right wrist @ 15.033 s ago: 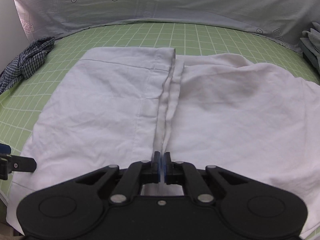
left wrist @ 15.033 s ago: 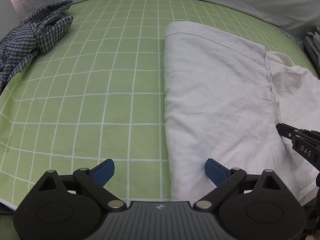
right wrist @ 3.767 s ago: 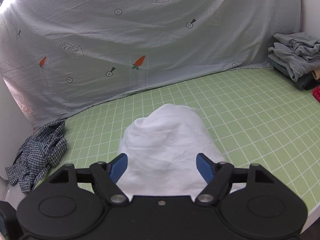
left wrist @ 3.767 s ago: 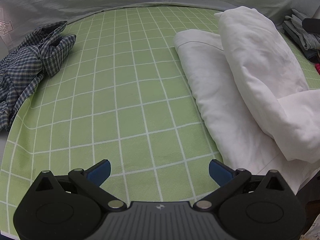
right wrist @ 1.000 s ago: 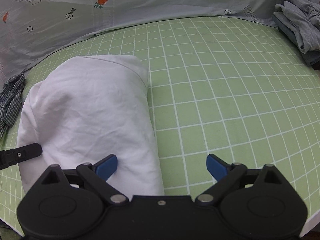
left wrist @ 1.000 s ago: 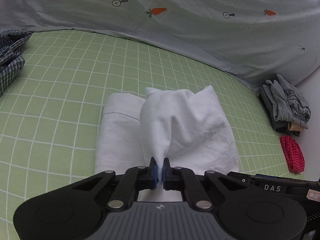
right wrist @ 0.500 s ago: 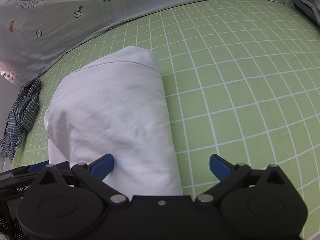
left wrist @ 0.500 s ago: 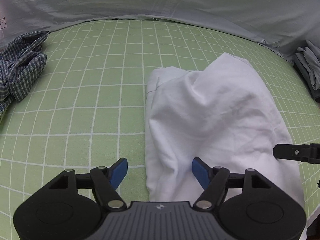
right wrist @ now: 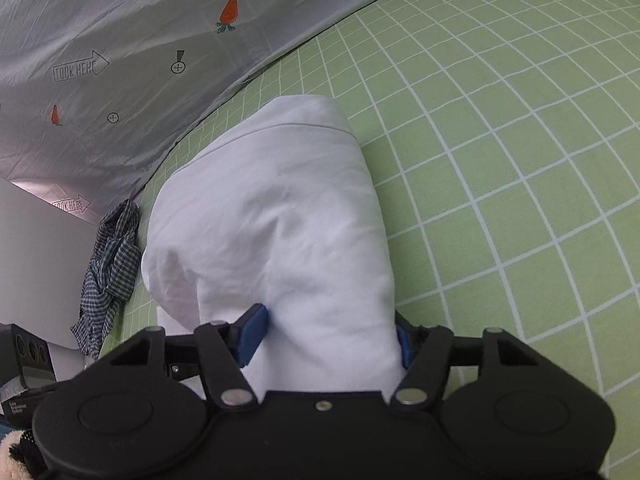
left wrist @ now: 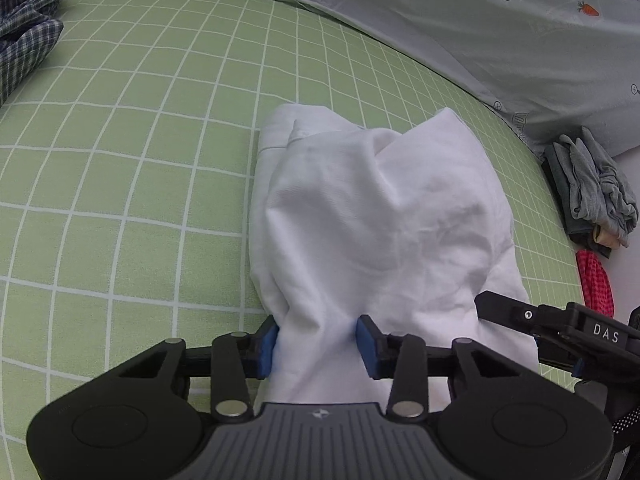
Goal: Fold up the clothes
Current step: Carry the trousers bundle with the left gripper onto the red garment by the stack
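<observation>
A white garment (left wrist: 380,208) lies folded into a thick bundle on the green grid mat (left wrist: 120,160). My left gripper (left wrist: 316,344) sits at the bundle's near left end. Its jaws are closing, and both blue pads press a bunched fold of the cloth. My right gripper (right wrist: 326,340) straddles the near right end of the same garment (right wrist: 272,208). Its jaws are closing too, with cloth filling the gap and touching both pads. One black finger of the right gripper (left wrist: 516,312) shows at the bundle's right edge in the left wrist view.
A crumpled blue checked shirt (left wrist: 24,32) lies at the mat's far left (right wrist: 108,264). A stack of grey clothes (left wrist: 592,184) and a red checked cloth (left wrist: 596,280) sit at the right edge. A grey carrot-print sheet (left wrist: 480,20) hangs behind.
My left gripper let go of the cloth's raised peak, sank and now narrows on the bundle's near end. The right gripper's wide jaws have drawn in around the cloth, and the bundle has settled flatter.
</observation>
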Available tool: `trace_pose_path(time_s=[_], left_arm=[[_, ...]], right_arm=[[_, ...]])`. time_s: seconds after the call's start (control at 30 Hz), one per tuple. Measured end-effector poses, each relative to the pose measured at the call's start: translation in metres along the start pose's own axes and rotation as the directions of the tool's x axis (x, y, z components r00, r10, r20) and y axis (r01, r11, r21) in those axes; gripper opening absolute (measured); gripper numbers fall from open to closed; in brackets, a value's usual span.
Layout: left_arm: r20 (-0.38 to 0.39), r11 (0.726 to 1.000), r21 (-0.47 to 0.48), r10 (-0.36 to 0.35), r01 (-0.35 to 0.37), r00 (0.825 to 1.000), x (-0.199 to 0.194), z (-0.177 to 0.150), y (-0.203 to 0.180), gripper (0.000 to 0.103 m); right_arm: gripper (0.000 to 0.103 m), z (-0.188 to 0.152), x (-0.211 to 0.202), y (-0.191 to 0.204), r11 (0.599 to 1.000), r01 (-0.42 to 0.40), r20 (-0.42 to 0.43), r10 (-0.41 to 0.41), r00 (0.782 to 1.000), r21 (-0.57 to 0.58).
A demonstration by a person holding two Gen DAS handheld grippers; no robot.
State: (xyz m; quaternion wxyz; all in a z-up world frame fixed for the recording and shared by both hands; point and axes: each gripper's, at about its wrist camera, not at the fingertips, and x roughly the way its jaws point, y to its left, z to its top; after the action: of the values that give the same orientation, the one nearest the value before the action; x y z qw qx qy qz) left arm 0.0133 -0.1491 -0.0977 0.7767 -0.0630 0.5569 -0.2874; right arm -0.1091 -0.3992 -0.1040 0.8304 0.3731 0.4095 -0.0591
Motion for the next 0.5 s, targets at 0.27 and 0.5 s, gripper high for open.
trace_pose_path(time_s=[0.27,0.5], left_arm=[[0.021,0.992,0.120,-0.050,0.047,0.999,-0.006,0.006,-0.061,0.018],[0.066,0.966,0.236,-0.129,0.110,0.989,0.019,-0.002,-0.183,0.018]], right_arm=[[0.038,-0.008,-0.059,-0.023,0.992,0.010,0.137,-0.028,0.990,0.124],[0.038,0.007,-0.138,-0.108,0.987,-0.006,0.273,-0.039,0.961,0.161]])
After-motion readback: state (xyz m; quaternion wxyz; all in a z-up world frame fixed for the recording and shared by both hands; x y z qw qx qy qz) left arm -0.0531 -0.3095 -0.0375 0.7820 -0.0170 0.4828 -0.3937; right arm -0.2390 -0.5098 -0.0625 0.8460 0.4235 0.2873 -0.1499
